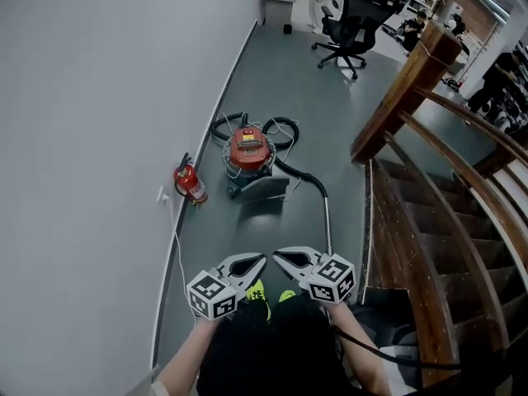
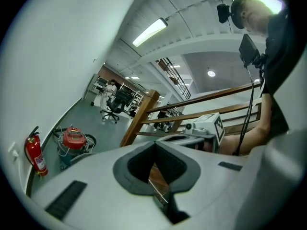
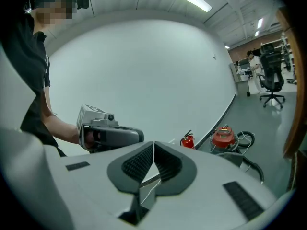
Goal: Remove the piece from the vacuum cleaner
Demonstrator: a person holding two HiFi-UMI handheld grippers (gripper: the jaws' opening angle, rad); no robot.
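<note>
Jaws are pressed together on my left gripper and on my right gripper, both grey plastic with a square-marker cube at the back. Nothing sits between them. Each gripper view shows the dark ribbed pads meeting in a thin line. I hold the two side by side in front of me, tips angled toward each other and close together, cubes outermost.

Below them my yellow-green shoes stand on the smooth grey floor. From just behind the right gripper a thin silver metal wand runs away from me and joins a black ribbed hose. The hose curves over to the vacuum cleaner, a round drum with a red lid and blue-grey body. It sits on the floor ahead, well apart from both grippers, with black cable looped behind it.

Near its left side, against the plain white wall, stands a red fire extinguisher. A brown wooden stair railing borders the steps on my right. Farthest off is a black wheeled office chair.
</note>
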